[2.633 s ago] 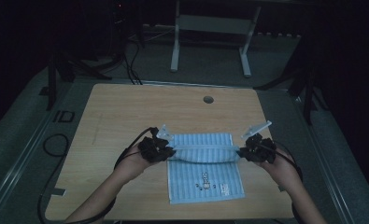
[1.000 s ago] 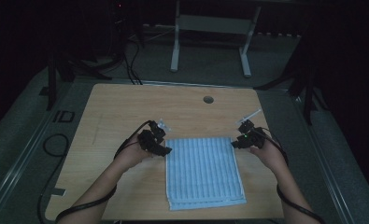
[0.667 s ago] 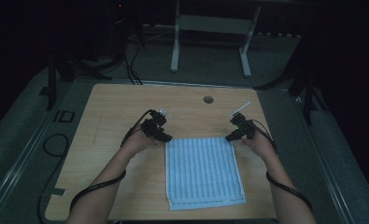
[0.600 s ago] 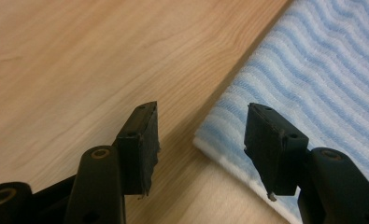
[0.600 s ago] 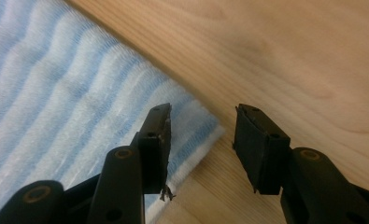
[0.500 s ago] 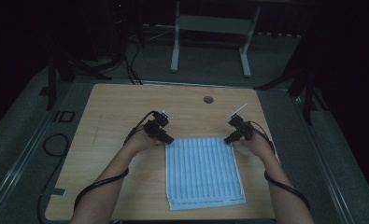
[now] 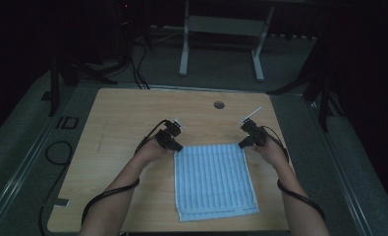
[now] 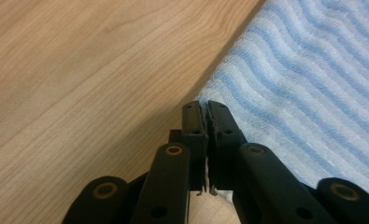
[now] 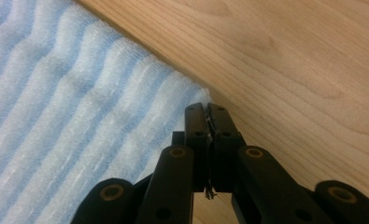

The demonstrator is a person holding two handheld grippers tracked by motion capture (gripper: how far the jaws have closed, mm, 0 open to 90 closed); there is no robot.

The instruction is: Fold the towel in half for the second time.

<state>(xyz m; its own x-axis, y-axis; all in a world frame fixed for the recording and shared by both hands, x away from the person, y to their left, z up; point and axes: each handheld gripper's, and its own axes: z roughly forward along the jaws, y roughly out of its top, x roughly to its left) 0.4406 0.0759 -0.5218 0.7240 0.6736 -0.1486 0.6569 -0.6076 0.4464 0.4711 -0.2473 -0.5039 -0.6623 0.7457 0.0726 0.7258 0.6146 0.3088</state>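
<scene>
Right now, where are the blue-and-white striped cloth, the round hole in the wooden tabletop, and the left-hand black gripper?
blue-and-white striped cloth (image 7: 212,178): high view, middle of its top layer.
round hole (image 7: 219,104): high view, its centre.
left gripper (image 7: 176,147): high view, jaw tips at the cloth's corner.

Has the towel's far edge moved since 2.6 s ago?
Yes. The towel was folded short; its far edge has gone away from the person, toward the table's round hole.

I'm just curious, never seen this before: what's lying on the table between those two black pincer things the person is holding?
The far edge of the blue striped cloth spans from the left gripper to the right gripper, seen in the high view.
</scene>
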